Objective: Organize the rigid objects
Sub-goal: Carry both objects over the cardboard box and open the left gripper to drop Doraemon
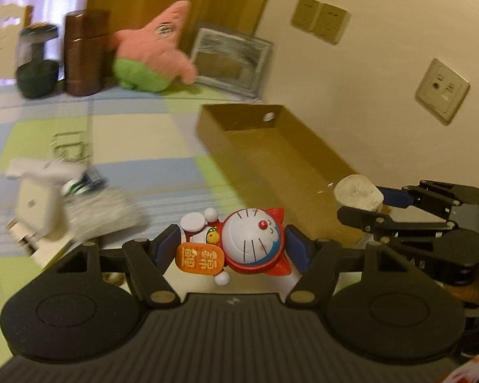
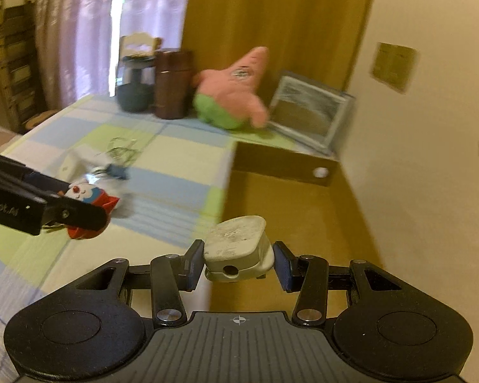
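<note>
the left gripper (image 1: pixel 233 247) points downward, its blue pads (image 1: pixel 298 249) clamped on a cat figurine (image 1: pixel 239 244). the right gripper (image 2: pixel 238 263) sits just beside it, pinching a white plug (image 2: pixel 239 249).

— Right tongs (image 2: pixel 238 263)?
— Clamped on a white plug adapter (image 2: pixel 238 247), blue pads pressing both sides, round hole facing the camera.
— Below it?
— Open brown cardboard box (image 2: pixel 303 223), small hole in its far wall.
— Left side?
— Left tongs (image 2: pixel 79 206) reaching in, gripping a red, white and blue cat figurine (image 2: pixel 91 199) above the checked counter (image 2: pixel 175 146).
— On the cloth?
— Blurred white item with a dark clip (image 2: pixel 116 169) beside it; cannot tell more.
— Far end?
— Dark jar (image 2: pixel 134 91), brown canister (image 2: pixel 172 84), pink star plush (image 2: pixel 236 87) in green shorts, silver picture frame (image 2: pixel 309 115) leaning against the wall.
</note>
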The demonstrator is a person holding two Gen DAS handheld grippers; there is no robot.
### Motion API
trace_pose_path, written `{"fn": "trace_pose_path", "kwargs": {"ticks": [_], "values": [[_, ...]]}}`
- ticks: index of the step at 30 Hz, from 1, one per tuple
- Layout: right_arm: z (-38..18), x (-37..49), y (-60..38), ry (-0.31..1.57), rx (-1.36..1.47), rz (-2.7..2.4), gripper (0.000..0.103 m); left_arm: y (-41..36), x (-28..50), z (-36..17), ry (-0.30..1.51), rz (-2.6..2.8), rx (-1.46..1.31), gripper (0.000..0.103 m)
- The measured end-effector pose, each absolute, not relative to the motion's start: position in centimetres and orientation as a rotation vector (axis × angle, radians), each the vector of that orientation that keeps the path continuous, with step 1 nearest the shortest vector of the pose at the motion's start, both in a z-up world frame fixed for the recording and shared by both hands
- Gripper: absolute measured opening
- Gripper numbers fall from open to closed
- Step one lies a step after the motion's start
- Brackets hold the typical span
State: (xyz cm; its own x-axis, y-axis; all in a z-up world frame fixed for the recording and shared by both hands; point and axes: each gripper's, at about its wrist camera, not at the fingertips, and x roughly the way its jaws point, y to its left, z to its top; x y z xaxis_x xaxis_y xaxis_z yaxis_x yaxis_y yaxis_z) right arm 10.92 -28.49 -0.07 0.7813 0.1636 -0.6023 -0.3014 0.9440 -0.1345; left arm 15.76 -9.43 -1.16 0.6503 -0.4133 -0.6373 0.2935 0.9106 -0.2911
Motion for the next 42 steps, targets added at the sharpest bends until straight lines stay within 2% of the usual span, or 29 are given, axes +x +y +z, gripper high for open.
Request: {"fn": "trace_pose_path", "kwargs": {"ticks": [11, 19, 39, 42], "values": [[0.3, 13.0, -38.8, 0.676, -0.137, 0.175, 0.043, -18.6, 18.6, -0.9, 0.778, -0.489, -0.105, 0.066], [-0.7, 13.9, -41.5, 0.695, -0.107, 0.161, 0.043, -23.1, 20.0, -1.8, 0.788, -0.526, 0.023, 0.066], [-2.2, 15.2, -42.1, 0.718, -0.088, 0.157, 0.043, -25.7, 21.5, -3.5, 0.810, -0.558, 0.121, 0.064], [-2.3, 15.4, -42.1, 0.720, -0.087, 0.156, 0.043, -25.3, 21.6, -3.1, 0.794, -0.540, 0.104, 0.069]]}}
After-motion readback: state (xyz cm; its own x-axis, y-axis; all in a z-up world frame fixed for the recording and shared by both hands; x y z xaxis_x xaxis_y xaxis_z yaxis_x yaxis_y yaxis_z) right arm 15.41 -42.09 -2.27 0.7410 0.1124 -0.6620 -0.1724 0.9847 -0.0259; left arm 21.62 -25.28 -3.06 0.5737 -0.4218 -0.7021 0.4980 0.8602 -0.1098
